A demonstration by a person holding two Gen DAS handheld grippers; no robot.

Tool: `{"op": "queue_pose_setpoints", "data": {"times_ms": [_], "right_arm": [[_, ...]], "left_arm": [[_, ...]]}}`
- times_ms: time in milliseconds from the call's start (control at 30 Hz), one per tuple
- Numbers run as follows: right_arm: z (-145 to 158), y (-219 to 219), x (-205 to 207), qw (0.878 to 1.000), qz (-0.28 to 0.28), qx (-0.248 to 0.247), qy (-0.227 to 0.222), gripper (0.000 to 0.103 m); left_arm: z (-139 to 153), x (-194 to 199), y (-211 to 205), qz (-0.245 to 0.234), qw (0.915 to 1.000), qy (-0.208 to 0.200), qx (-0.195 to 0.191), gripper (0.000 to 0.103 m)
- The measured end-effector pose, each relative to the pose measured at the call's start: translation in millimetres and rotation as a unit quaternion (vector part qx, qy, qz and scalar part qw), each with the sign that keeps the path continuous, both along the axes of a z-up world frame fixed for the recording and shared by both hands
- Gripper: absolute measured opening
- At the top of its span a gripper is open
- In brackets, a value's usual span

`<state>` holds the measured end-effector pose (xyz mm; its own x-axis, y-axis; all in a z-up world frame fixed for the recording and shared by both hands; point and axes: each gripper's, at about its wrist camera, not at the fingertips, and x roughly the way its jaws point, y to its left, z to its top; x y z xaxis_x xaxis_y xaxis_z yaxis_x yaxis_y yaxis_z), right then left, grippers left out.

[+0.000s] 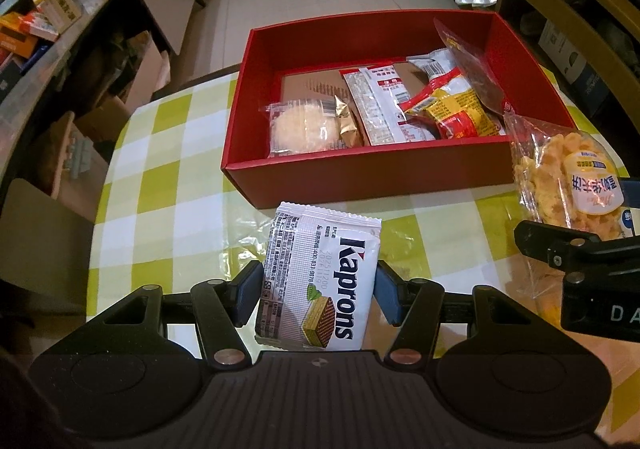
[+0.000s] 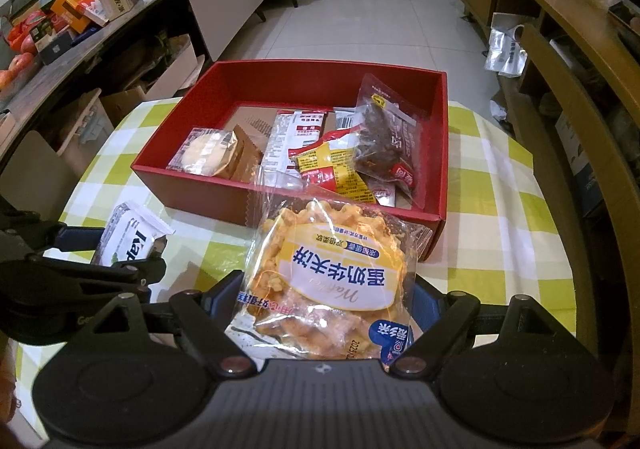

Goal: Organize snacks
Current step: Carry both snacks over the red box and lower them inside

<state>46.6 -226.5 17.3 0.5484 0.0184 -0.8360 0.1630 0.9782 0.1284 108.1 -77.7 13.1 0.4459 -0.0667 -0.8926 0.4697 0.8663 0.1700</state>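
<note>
Kaprons wafer packet (image 1: 320,277), white, glossy

The white wafer packet (image 1: 318,279) carries the brand "Kaprons" in large dark blue letters, with the printed figures "20251120" beside it. In the right wrist view only "Kap" of that name shows. The clear waffle bag (image 2: 332,281) has a white and yellow label with Chinese characters and the cursive word "Waffle". A black gripper part (image 1: 600,309) at the right edge bears the letters "DA".
</note>
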Motion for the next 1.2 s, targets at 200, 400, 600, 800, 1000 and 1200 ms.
{"op": "queue_pose_setpoints", "data": {"times_ms": [200,400,600,800,1000,1200], "right_arm": [[0,-1,1,1.0,-0.003,-0.001,-0.002,0.089],[1,-2,4,1.0,-0.005,0.0,-0.005,0.089],[3,-6,10,1.0,-0.01,0.002,-0.009,0.09],[10,-5,16,1.0,-0.011,0.003,-0.023,0.09],[10,-6,23,1.0,-0.013,0.003,-0.025,0.09],[10,-12,29,0.999,-0.02,0.007,-0.027,0.09]], "left_arm": [[1,1,-1,0.001,1.0,-0.004,0.001,0.066],[5,1,-4,0.0,0.9999,-0.017,0.003,0.066],[7,5,-9,0.0,0.9997,-0.023,0.002,0.066],[12,9,-14,0.002,0.9994,-0.035,0.003,0.066],[13,14,-17,0.005,0.9991,-0.043,0.004,0.066],[14,20,-22,0.008,0.9989,-0.047,0.003,0.066]]}}
